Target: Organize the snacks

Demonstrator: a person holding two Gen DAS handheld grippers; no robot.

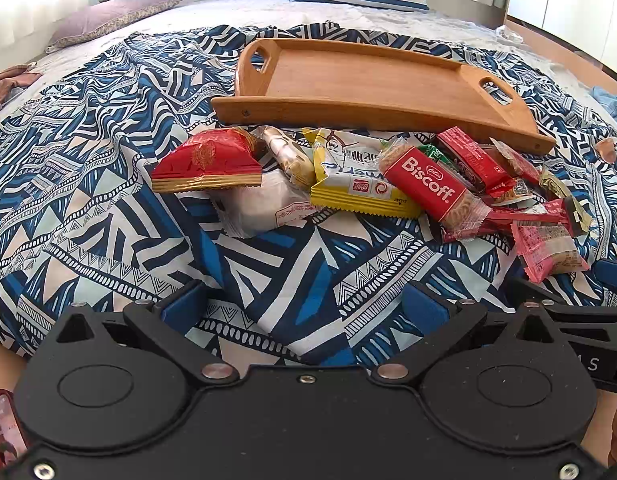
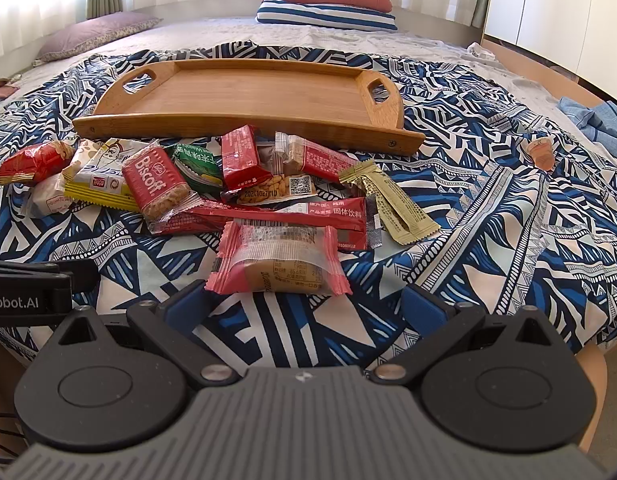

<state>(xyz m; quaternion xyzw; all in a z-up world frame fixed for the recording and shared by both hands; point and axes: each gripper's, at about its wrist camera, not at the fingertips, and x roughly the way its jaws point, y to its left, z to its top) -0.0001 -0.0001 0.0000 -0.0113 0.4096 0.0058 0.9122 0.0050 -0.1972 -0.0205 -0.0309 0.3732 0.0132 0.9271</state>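
Left wrist view: my left hand-held gripper (image 1: 304,308) is spread wide, blue pads holding nothing, low over the blue-and-white patterned bedspread (image 1: 108,208). At 12 o'clock lies an empty wooden tray (image 1: 360,80) with cut-out handles at both ends. The snack pile (image 1: 368,184) lies just in front of its near rim, running toward 2 o'clock. Leftmost is a red-and-gold packet (image 1: 206,160), resting on a white wrapped piece (image 1: 260,204). Then a yellow-and-white packet (image 1: 356,176), and overlapping it a red pack reading "Lotus Biscoff" (image 1: 428,184). A pink-wrapped cake (image 1: 548,248) sits at 3 o'clock. My other gripper's black arm crosses the right edge. Pillows lie at the far end of the bed.

Right wrist view: my right hand-held gripper (image 2: 304,308) is equally wide apart, gripping nothing. The pink-wrapped cake (image 2: 278,260) lies just beyond its fingers at 12 o'clock, not touched. Behind it a long red sachet (image 2: 304,216) carries Chinese print; an olive sachet (image 2: 388,200) lies at 1 o'clock. The Biscoff pack (image 2: 156,180) lies at 11 o'clock, a green packet (image 2: 196,160) beside it. One wrapper shows a QR code and "20241027". The tray (image 2: 248,92) lies beyond. A lone small snack (image 2: 542,152) lies well apart at 2 o'clock. The black arm at 9 o'clock reads "Robot.AI".
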